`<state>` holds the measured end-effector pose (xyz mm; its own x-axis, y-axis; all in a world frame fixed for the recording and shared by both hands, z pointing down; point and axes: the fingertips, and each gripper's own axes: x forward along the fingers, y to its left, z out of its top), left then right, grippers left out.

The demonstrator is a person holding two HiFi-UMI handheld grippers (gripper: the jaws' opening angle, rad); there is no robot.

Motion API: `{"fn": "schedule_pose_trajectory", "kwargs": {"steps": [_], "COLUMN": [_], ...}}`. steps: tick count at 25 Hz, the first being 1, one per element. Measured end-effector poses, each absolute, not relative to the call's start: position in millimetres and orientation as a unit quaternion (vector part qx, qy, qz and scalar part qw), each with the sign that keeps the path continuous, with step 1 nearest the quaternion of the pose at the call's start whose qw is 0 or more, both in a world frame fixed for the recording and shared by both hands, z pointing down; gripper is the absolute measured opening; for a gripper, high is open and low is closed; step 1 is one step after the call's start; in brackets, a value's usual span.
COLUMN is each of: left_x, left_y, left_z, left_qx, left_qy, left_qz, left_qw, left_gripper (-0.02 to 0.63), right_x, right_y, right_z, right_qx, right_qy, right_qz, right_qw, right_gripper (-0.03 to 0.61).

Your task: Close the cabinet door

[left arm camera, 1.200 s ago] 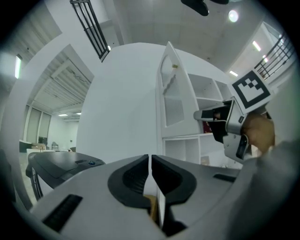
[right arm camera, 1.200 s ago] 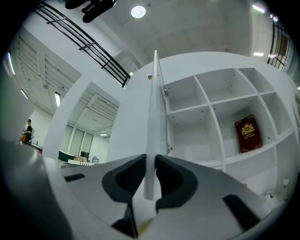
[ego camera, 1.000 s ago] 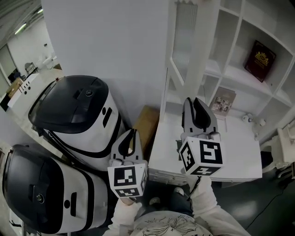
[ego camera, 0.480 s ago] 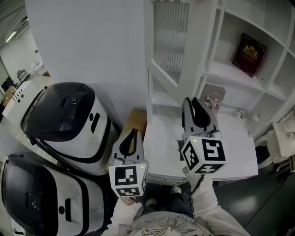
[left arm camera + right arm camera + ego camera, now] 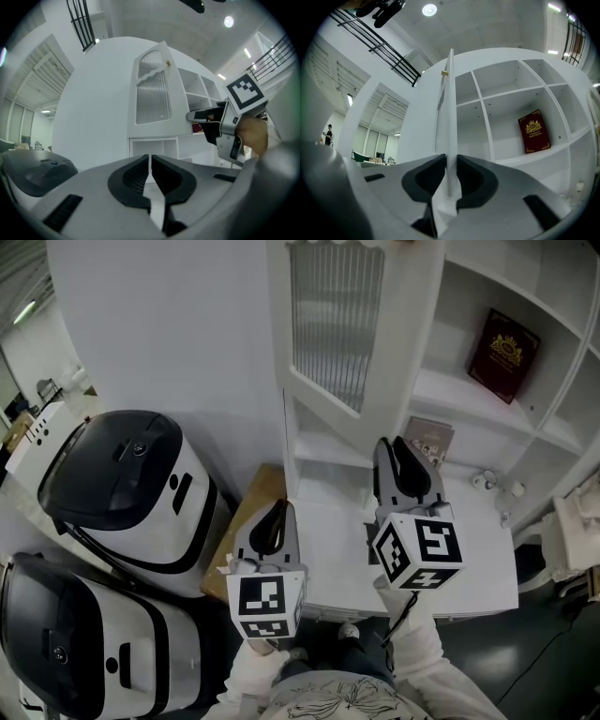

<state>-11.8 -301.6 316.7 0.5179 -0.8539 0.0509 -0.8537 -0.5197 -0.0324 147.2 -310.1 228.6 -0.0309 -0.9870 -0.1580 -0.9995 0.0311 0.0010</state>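
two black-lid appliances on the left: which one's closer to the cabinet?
The upper appliance in the head view; the lower appliance sits nearer the person, farther from the cabinet.

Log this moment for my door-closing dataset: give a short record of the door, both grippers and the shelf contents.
cabinet door: open, ribbed glass panel, swung out from the cabinet
right gripper: jaws slightly apart, the door's free edge lined up in the gap, contact unclear
left gripper: jaws together, empty, away from the door
shelf contents: red book, standing
task state: door not yet closed
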Motion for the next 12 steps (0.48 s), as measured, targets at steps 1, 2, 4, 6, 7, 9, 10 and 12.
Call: {"fn": "schedule_pose_trajectory", "kwargs": {"steps": [1, 2, 4, 6, 7, 9, 10, 12], "left_x": [-6.9, -2.0, 6.9, 15.5, 20.1, 29.8, 34.6, 43.1], "left_y": [-303.3, -304.9, -308.0, -311.7, -314.0, -319.0, -321.6, -326.8], "left_z": [316.3, 315.9, 316.2, 317.4, 318.2, 319.5, 319.9, 321.0], "left_qx": [-0.871, -0.872, -0.872, -0.872, -0.872, -0.872, -0.872, -0.871], "left_qy": [0.49, 0.489, 0.489, 0.488, 0.488, 0.488, 0.488, 0.49], "left_qz": [-0.031, -0.031, -0.031, -0.031, -0.031, -0.032, -0.032, -0.032], "left_qw": [0.002, 0.002, 0.002, 0.002, 0.002, 0.002, 0.002, 0.003], "left_gripper": [0.02, 0.021, 0.02, 0.02, 0.02, 0.021, 0.02, 0.021], "right_x": [152.0, 156.4, 164.3, 171.9, 175.9, 183.8, 187.6, 194.5], "right_y": [-312.0, -313.8, -317.3, -321.0, -323.0, -327.3, -329.4, -332.9], "right_z": [228.3, 228.1, 228.1, 228.6, 228.9, 229.2, 229.2, 229.3], "right_qx": [-0.694, -0.693, -0.691, -0.688, -0.686, -0.683, -0.681, -0.678], "right_qy": [0.716, 0.717, 0.719, 0.721, 0.722, 0.726, 0.727, 0.729], "right_qz": [0.057, 0.058, 0.059, 0.061, 0.062, 0.063, 0.064, 0.066], "right_qw": [0.056, 0.055, 0.055, 0.056, 0.056, 0.058, 0.059, 0.062], "right_gripper": [0.075, 0.075, 0.077, 0.077, 0.077, 0.077, 0.077, 0.078]}}
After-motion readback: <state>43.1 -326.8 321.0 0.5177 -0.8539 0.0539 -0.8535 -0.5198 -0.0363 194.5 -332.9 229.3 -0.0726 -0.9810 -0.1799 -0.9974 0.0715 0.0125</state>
